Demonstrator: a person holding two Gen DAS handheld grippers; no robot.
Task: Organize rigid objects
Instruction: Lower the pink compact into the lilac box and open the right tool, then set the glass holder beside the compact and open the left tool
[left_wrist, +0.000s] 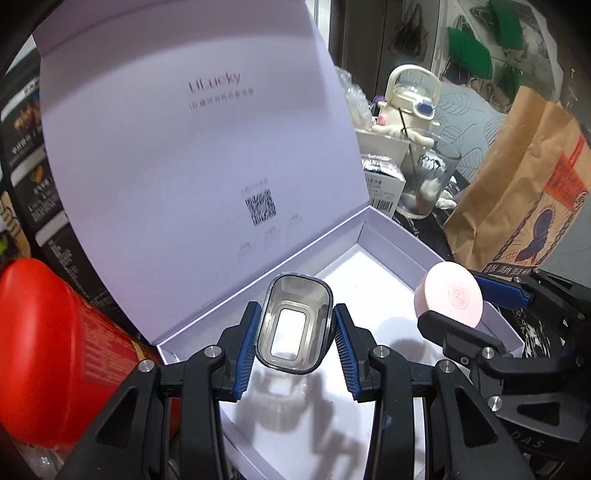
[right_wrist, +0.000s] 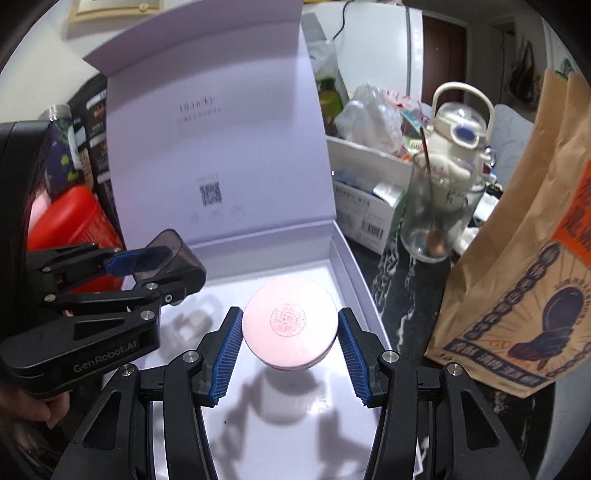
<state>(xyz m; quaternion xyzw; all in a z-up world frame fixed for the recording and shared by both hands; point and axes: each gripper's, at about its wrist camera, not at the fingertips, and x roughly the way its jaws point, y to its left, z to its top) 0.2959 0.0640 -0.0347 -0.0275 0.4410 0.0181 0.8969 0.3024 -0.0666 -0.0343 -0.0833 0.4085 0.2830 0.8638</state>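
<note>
Your left gripper (left_wrist: 294, 343) is clamped on a small smoky-grey translucent case (left_wrist: 294, 325): a rounded rectangular shell, open end facing the camera, with a pale rectangular window at its bottom and a glossy dark rim. Both blue ribbed pads press its long sides. From the right wrist view the same case (right_wrist: 177, 254) shows as a dark tinted cap with rounded corners, held above the left part of the white box's tray (right_wrist: 343, 258).

Your right gripper (right_wrist: 290, 332) grips a flat round pink tin (right_wrist: 290, 325), its matte lid carrying an embossed circular crest at the centre and a thin darker band showing along the lower edge. The pads touch it on opposite sides of its rim. It hangs above the tray floor nearer the right wall, throwing a shadow on the white bottom.

The box's lid (left_wrist: 184, 147) stands upright at the far edge, pale lilac inside, with a printed logo and a QR code.

Beyond the box's right wall stand a glass cup (right_wrist: 436, 218) and a brown paper bag (right_wrist: 517, 240); a red container (left_wrist: 48, 350) sits off the left wall.
</note>
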